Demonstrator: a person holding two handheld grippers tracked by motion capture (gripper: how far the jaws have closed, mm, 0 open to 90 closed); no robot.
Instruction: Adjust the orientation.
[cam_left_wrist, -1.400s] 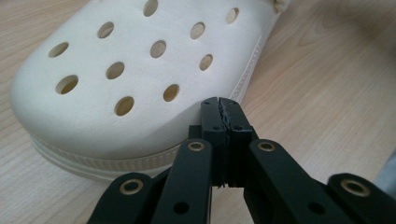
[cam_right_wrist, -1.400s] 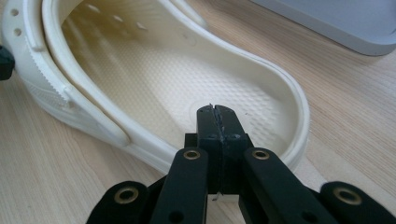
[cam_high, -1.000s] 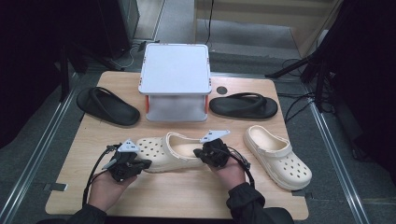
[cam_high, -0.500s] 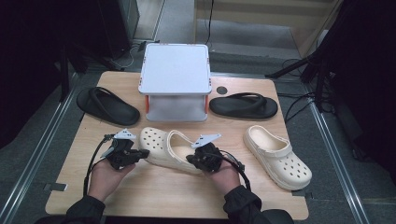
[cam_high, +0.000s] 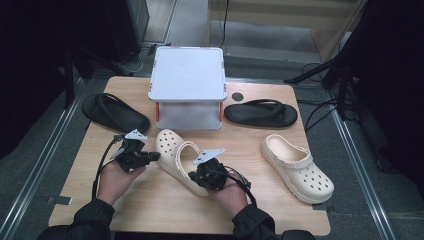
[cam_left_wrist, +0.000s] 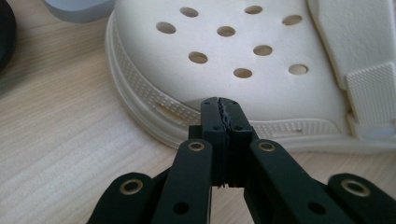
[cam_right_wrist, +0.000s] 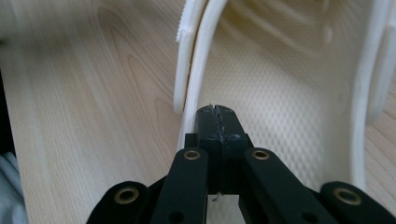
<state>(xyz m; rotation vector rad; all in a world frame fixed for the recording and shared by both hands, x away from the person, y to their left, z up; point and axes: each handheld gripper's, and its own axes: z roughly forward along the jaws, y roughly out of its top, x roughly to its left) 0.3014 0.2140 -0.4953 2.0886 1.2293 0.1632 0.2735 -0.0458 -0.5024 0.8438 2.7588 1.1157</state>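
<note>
Dark room all around, grey floor with metal rails on both sides, and a light wooden surface (cam_high: 150, 200) in the middle of it. Biggest thing on it is a white two-tier rack (cam_high: 188, 75) with red posts, sitting at the far edge in the centre. Left of the rack lies a black flip-flop (cam_high: 115, 113), and its mate, the second black flip-flop (cam_high: 260, 113), lies to the right of the rack.

Then the cream stuff: one cream clog (cam_high: 297, 167) sits over on the right side, toe pointing toward the near right corner, well apart from everything else. The other cream clog (cam_high: 172, 150), the one being worked on, lies just in front of the rack, toe toward the rack's left side and heel toward the person, angled across the surface.

Both hands come in from the near edge. The left gripper (cam_high: 150, 156) is right at the toe side of that clog; in the left gripper view its jaws are fully closed with nothing between them, tips up against the ribbed sole edge below the holes. The right gripper (cam_high: 197, 176) is at the heel opening; in the right gripper view its jaws are also pressed together and empty, tips at the rim by the heel strap (cam_right_wrist: 184, 56), with the textured footbed beyond.
</note>
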